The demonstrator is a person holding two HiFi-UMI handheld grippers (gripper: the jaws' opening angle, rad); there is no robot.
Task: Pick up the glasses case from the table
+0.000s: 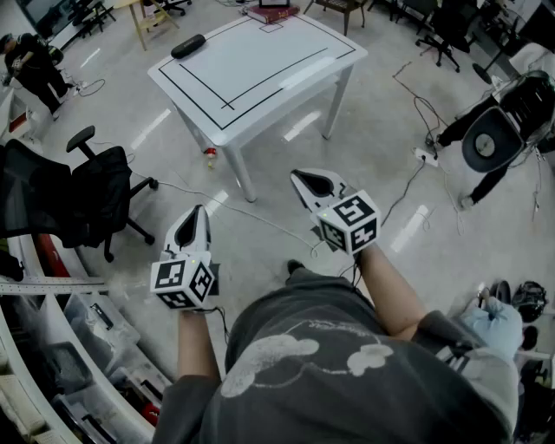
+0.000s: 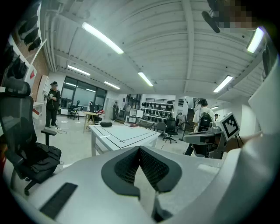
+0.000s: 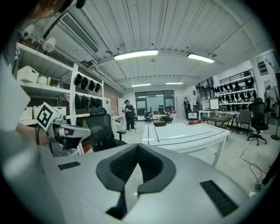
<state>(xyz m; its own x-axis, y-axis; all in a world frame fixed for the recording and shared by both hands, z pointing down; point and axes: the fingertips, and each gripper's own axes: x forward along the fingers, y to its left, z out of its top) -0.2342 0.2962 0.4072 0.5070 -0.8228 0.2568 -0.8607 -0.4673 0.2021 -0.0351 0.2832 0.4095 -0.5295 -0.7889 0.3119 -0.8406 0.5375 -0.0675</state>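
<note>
The black glasses case [image 1: 188,46] lies at the far left corner of a white table [image 1: 286,78] marked with black lines. Both grippers are held well short of the table, over the floor, pointing toward it. My left gripper [image 1: 199,213] is shut with nothing in it, and so is my right gripper [image 1: 301,177]. In the left gripper view the case [image 2: 106,124] is a small dark shape on the distant table [image 2: 127,136], beyond the closed jaws of the left gripper [image 2: 140,152]. The right gripper view shows the case [image 3: 159,124] far off past the right gripper [image 3: 138,149].
A black office chair [image 1: 97,196] stands to the left on the floor. Cables [image 1: 260,217] run across the floor near the table leg. Books [image 1: 271,13] lie at the table's far edge. Shelving [image 1: 52,347] lines the lower left, equipment [image 1: 499,130] stands at right, and a person [image 1: 30,65] is far left.
</note>
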